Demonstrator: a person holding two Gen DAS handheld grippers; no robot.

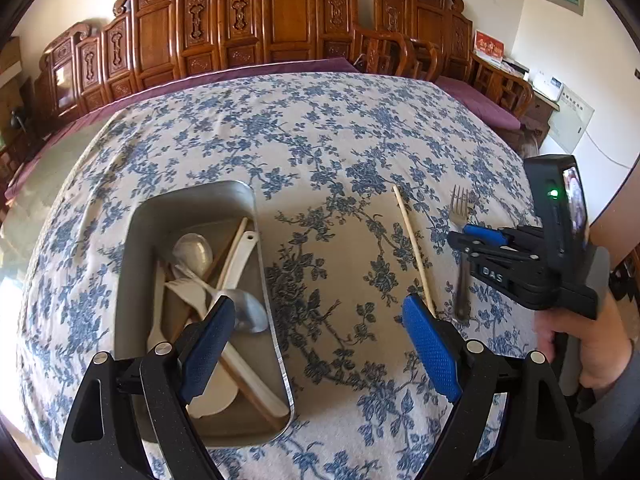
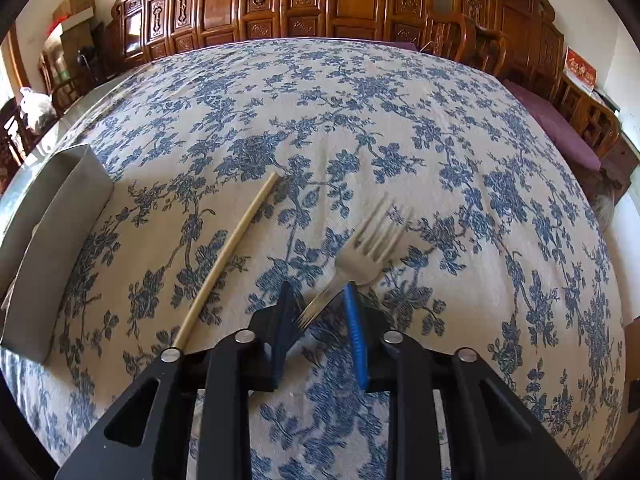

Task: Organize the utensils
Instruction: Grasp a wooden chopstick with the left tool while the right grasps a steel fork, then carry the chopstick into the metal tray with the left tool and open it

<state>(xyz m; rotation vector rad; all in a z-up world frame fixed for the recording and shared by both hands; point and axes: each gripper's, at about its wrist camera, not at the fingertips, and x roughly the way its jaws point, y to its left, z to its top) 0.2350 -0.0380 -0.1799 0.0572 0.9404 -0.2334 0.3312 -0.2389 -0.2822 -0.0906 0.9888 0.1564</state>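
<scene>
Wide apart stand the jaws of the left gripper [image 1: 320, 356], which hangs over the blue-flowered tablecloth [image 1: 320, 128] with nothing between its blue pads; one pad sits above the near end of the metal tray [image 1: 132, 240]. Over on the right side, the right gripper [image 2: 318, 316] has its jaws drawn in narrow around the handle of the metal fork [image 2: 372, 248], whose tines point away across the cloth; whether the pads actually press the handle I cannot tell. Just beside the fork lies a single wooden chopstick [image 2: 228, 256], slanting toward the tray. Inside the tray a heap is gathered: a metal spoon [image 1: 194, 250], a second metal spoon [image 1: 250, 312], a white plastic fork [image 1: 188, 288], white plastic pieces and another chopstick. Carved wooden chairs [image 1: 280, 20] line the wall beyond the table.
</scene>
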